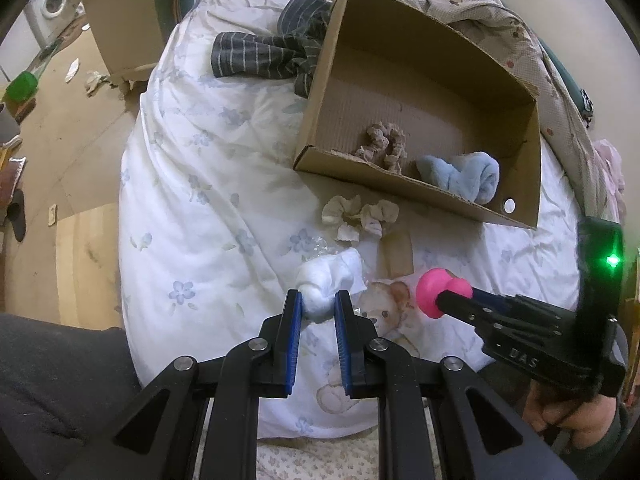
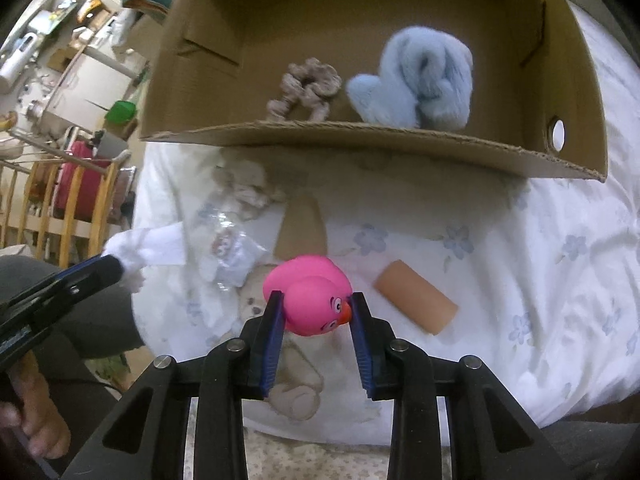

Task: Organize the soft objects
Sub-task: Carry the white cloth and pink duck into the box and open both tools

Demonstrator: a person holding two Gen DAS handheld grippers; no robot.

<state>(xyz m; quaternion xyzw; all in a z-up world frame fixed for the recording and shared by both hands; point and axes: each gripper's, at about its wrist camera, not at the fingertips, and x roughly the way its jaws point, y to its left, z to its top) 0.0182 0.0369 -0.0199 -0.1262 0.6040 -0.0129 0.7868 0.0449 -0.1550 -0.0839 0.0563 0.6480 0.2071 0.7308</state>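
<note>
Left wrist view: left gripper (image 1: 318,302) clamped on a white cloth bundle (image 1: 328,280), blue pads pressed into its near end, bundle just above the white floral duvet (image 1: 192,184)
Right wrist view: right gripper (image 2: 316,312) holding a pink rubber duck (image 2: 310,296) — pads on both sides of its head, beak against the right pad
Right gripper from left view: comes in from the right, duck at its tip, a hand (image 1: 560,412) gripping the handle, green light on the body
Left gripper from right view: enters at left edge, white cloth at its tip; jaws seen side-on
Cardboard box (image 1: 420,184): open, lying on the bed beyond both grippers, near wall low
Inside box: blue fluffy cloth (image 1: 464,176) on the right, brownish scrunchie (image 1: 382,144) to its left — both close to the near wall
Outside box: cream scrunchie (image 1: 360,216) on the duvet just in front of the near wall, a flat cardboard piece (image 1: 396,252) beside it
Cardboard tube (image 2: 416,300): lying on the duvet right of the duck, apart from it
Clear plastic wrapper (image 2: 234,248): on the duvet between the two grippers
Striped dark garment (image 1: 272,56): crumpled left of the box, touching its far corner
Patterned blanket (image 1: 472,4): bunched behind the box
Floor side: washing machine (image 1: 52,4) far left, green object (image 1: 22,84) on the floor
</note>
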